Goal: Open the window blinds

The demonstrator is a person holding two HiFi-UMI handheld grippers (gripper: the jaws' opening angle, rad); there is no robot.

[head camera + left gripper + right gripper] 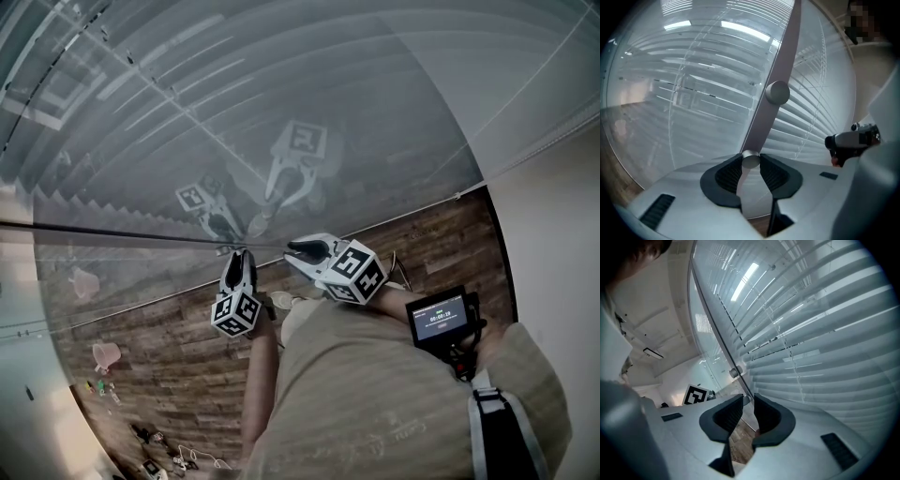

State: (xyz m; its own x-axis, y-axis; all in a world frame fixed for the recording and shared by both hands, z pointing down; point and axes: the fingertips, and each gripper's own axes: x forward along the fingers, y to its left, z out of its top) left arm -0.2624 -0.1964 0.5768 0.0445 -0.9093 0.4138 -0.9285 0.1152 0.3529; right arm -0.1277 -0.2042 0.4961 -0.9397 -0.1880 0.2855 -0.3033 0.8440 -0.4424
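Filling the background just past both claw tips, the window blinds (820, 348) hang with slats shut, while the left gripper (750, 160) and right gripper (748, 400) each sit clamped on the slim control rod (785, 47), 1 close beside the other, likely to twist it for tilting them.

Seemingly an office: wide slatted blinds (825, 357) on a glazed wall, wood-plank floor (187, 356), plain white wall (553, 216).

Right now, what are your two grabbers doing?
Left gripper: closed on the long grey blind wand.
Right gripper: around the same wand; grip cannot be told.
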